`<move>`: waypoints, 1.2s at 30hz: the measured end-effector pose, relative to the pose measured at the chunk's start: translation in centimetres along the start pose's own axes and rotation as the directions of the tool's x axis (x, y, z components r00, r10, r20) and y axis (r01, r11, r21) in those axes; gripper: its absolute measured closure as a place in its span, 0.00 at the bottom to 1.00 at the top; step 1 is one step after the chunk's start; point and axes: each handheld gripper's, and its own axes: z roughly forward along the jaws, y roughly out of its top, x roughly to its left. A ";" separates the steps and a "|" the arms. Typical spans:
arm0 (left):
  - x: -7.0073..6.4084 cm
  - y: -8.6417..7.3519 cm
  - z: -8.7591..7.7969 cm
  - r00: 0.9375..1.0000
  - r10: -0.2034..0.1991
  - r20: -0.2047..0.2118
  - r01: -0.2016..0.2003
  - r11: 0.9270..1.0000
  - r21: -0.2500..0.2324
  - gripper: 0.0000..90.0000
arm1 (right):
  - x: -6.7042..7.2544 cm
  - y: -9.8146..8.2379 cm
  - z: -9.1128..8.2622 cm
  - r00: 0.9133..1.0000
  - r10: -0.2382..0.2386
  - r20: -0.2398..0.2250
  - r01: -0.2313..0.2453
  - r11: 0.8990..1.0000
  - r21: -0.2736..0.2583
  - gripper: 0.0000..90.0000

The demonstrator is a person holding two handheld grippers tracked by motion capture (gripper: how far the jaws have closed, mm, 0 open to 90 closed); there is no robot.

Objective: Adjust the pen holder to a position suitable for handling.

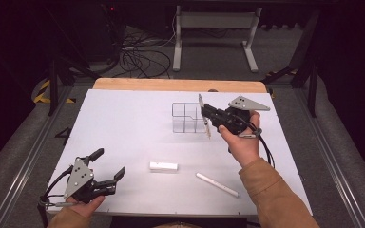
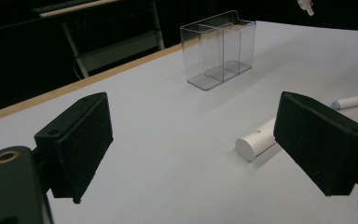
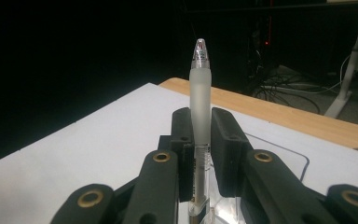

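Lowering the pen cleanly into the organizer looks like the step in hand, so start from the big things. The white table (image 1: 123, 123) spans the middle of the high view, with a wooden strip along its far edge. On it, right of centre, stands the clear organizer (image 1: 187, 118), upright, split into compartments.

The right gripper (image 1: 208, 118), at the organizer's right edge in the high view, is clamped on a frosted pen (image 3: 200, 112); in the right gripper view the pen stands between the 2 pads, tip at the top of the frame, its lower end above clear plastic at the bottom. Which compartment lies beneath it I cannot tell.

I would keep the pen upright, line it over 1 compartment and loosen the grip only once the lower end is inside the walls.

The left gripper (image 1: 107, 164), at lower left, stands wide apart and holds nothing. 2 white items wait at lower centre: a short tube (image 1: 163, 166) and a longer white pen (image 1: 217, 185).
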 end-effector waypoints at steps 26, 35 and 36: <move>0.0 0.0 0.0 1.000 0.003 -0.002 -0.003 1.000 -0.002 0.14 | 0.6 2.4 5.0 1.000 -0.002 -0.024 0.000 0.997 -0.080 0.90; 0.0 0.0 0.0 1.000 0.004 -0.002 -0.004 1.000 -0.005 0.14 | 0.5 2.5 7.1 1.000 -0.015 -0.006 0.014 0.994 -0.106 0.90; 0.0 0.0 -0.1 1.000 0.005 -0.001 -0.005 1.000 -0.003 0.14 | 0.4 2.5 7.4 1.000 -0.019 -0.001 0.019 0.994 -0.108 0.90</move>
